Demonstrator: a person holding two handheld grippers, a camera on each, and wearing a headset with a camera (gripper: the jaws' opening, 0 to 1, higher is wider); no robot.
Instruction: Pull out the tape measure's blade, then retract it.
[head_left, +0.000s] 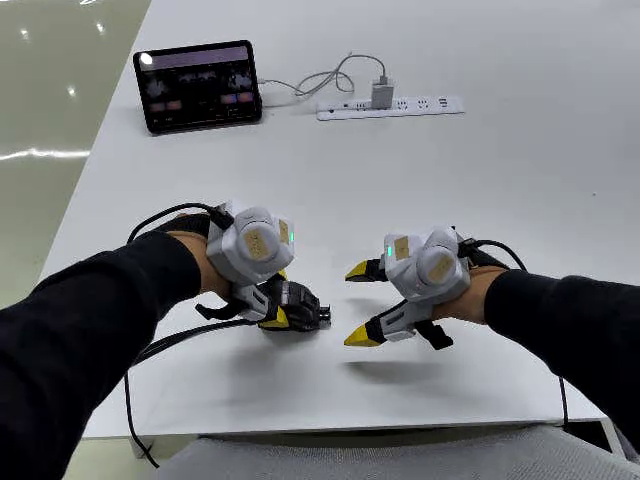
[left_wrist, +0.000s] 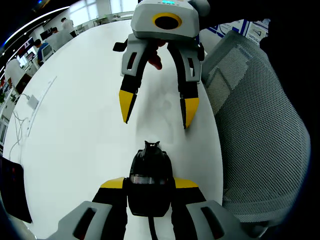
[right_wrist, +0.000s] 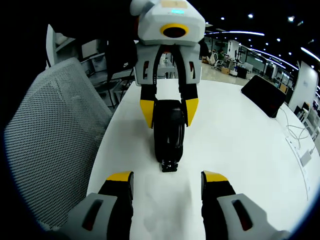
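The left gripper (head_left: 282, 302) is clamped on the black, rounded plastic tape measure (left_wrist: 149, 182), which rests on the white table (head_left: 480, 180). The right gripper (head_left: 358, 305) faces it, jaws spread wide, just beside its blade end.

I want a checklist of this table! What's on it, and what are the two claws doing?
Surface: white table, bare around the work.
Job's things: black tape measure, with the blade tip at its mouth, not drawn out.
Clutter: tablet and power strip at the far edge.
Grippers: left gripper is clamped on the tape measure. The right gripper is open, facing it and apart from it.
Cables: white cable lies between tablet and power strip. Black cables trail from the grippers.
Surroundings: mesh chair, glossy floor.
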